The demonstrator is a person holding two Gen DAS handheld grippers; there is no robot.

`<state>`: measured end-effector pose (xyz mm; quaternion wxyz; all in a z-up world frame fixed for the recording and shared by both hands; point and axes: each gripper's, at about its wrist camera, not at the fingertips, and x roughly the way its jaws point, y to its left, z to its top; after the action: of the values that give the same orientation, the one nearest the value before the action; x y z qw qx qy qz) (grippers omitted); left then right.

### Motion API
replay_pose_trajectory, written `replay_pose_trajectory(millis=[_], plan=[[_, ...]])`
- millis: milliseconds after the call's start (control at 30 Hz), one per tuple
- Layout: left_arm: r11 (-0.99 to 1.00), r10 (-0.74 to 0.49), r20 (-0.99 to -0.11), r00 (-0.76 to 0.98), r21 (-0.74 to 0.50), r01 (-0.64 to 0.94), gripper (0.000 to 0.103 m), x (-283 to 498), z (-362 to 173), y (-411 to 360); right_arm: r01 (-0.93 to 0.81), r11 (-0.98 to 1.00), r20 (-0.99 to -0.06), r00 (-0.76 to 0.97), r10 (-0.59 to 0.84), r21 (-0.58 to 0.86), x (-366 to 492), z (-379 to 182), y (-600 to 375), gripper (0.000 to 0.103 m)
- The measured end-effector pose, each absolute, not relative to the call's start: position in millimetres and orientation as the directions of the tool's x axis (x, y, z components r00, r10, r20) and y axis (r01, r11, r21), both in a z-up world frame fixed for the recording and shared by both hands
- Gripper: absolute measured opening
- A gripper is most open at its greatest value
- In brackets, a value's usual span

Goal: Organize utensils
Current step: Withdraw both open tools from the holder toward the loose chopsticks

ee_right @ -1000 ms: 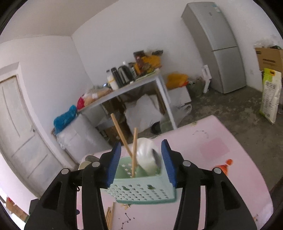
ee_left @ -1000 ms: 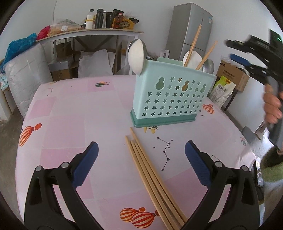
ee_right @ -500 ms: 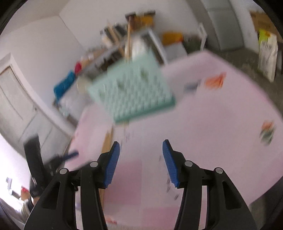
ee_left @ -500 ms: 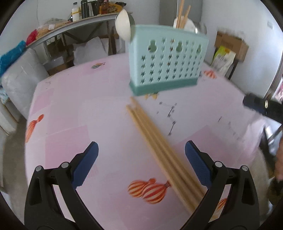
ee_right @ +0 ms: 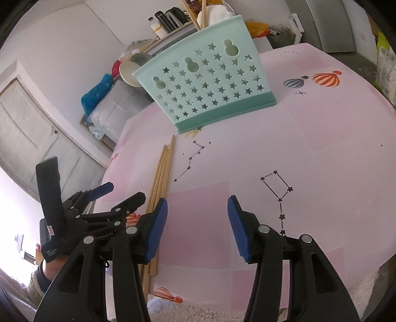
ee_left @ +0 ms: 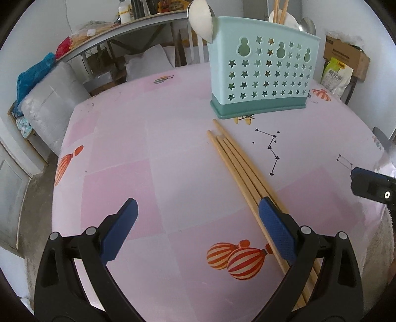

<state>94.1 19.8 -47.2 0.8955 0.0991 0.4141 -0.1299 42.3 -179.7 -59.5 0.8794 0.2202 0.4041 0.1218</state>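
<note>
A mint-green utensil holder [ee_left: 259,76] with star holes stands on the pink table [ee_left: 160,161]; it holds a white spoon [ee_left: 201,18], chopsticks and a metal spoon. It also shows in the right wrist view [ee_right: 210,86]. Several wooden chopsticks [ee_left: 242,166] lie side by side in front of the holder; they also show in the right wrist view [ee_right: 160,173]. My left gripper [ee_left: 198,228] is open and empty, low over the table, its right finger above the chopsticks. My right gripper [ee_right: 196,230] is open and empty, just right of the chopsticks.
A cluttered shelf table [ee_left: 118,27], wrapped bundles [ee_left: 49,104] and a cardboard box [ee_left: 346,54] stand beyond the table. A fridge [ee_right: 331,24] is at the back right. The table's near edge lies under both grippers.
Both grippers dropped toward the table. The right gripper came down from above the holder to the near edge beside the chopsticks. The left gripper shifted left, its right finger now over the chopsticks.
</note>
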Motion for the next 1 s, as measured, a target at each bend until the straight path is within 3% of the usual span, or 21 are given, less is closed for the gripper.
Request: replay_pose_trajectory(millis=[1000], plan=[[0.954, -0.129, -0.781, 0.611, 0.070, 0.292, 0.094, 104.7, -53.1, 13.8, -0.043, 0.879, -0.671, 0.629, 0.392, 0.474, 45.6, -61.6, -171.5, 0.050]])
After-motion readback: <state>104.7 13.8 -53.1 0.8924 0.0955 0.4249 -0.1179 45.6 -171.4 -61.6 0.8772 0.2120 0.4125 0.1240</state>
